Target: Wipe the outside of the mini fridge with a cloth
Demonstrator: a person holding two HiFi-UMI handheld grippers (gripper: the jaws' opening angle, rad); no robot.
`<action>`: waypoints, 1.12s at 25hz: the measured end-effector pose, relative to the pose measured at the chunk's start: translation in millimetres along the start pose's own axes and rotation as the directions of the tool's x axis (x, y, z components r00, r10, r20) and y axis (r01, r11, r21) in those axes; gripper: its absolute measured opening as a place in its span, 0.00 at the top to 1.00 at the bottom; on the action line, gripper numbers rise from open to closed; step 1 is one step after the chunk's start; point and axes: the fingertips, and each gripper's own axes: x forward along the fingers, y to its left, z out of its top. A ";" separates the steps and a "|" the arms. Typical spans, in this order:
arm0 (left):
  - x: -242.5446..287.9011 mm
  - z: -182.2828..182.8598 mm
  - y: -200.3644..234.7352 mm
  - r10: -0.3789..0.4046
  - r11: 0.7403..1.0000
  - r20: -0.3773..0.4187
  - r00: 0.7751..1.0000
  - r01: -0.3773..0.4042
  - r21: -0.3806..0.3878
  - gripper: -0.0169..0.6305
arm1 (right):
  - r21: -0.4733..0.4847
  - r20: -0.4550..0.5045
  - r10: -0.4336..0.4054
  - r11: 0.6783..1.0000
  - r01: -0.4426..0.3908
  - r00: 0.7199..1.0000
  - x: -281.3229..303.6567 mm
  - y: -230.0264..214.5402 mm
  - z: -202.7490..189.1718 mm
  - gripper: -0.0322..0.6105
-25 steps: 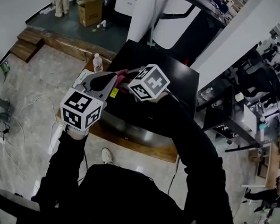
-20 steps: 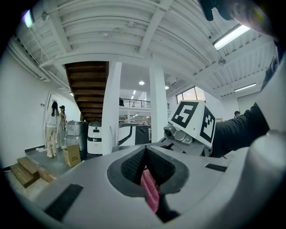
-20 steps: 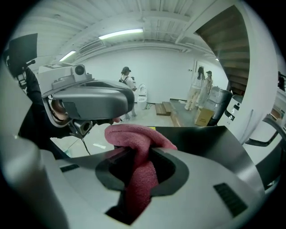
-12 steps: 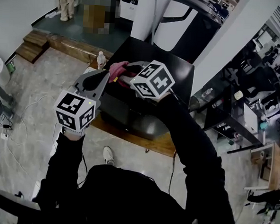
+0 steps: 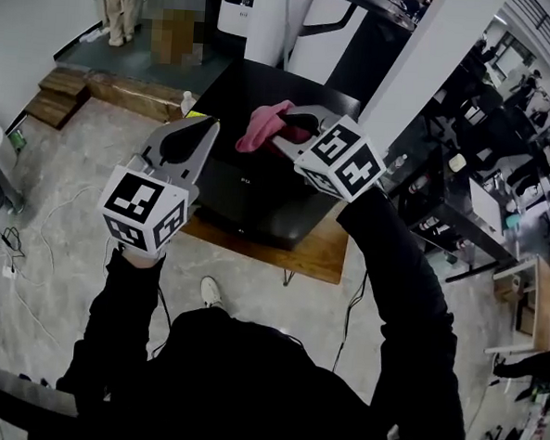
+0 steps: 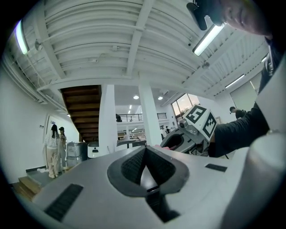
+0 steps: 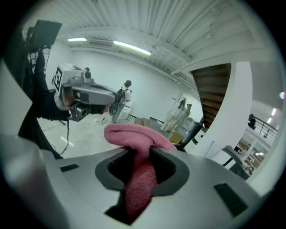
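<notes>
A person in black sleeves (image 5: 396,296) holds both arms raised out in front, over a black mini fridge (image 5: 258,199) that stands on a low wooden platform (image 5: 327,257) on the pale stone floor (image 5: 53,201). The right arm bends at the elbow and reaches forward; its right tool (image 5: 286,124) is clenched on a bunched pink cloth (image 5: 262,126), a fold of which runs down between the jaws while the rest bulges out past their tips. From the head view the cloth lies over the fridge's dark top, near its back edge; contact with the surface cannot be judged. The left arm stretches forward beside it, with the left tool (image 5: 206,128) angled upward just left of the cloth, its jaws pressed together with nothing between them.
</notes>
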 end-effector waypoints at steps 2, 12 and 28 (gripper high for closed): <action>0.5 -6.5 -20.0 -0.016 1.000 -0.008 1.000 0.016 0.001 0.97 | -0.049 -0.029 -0.033 0.998 0.031 0.999 -12.9 14.0 -19.4 0.79; 11.9 -61.1 -95.3 -0.113 0.989 0.046 0.993 0.117 -0.093 0.97 | -0.311 -0.022 -0.245 0.923 0.226 0.969 -36.4 87.5 -100.3 0.79; 50.4 -155.9 -165.5 -0.188 0.975 -0.051 0.981 0.180 -0.126 0.97 | -0.429 0.019 -0.388 0.829 0.358 0.921 -11.6 88.2 -210.0 0.79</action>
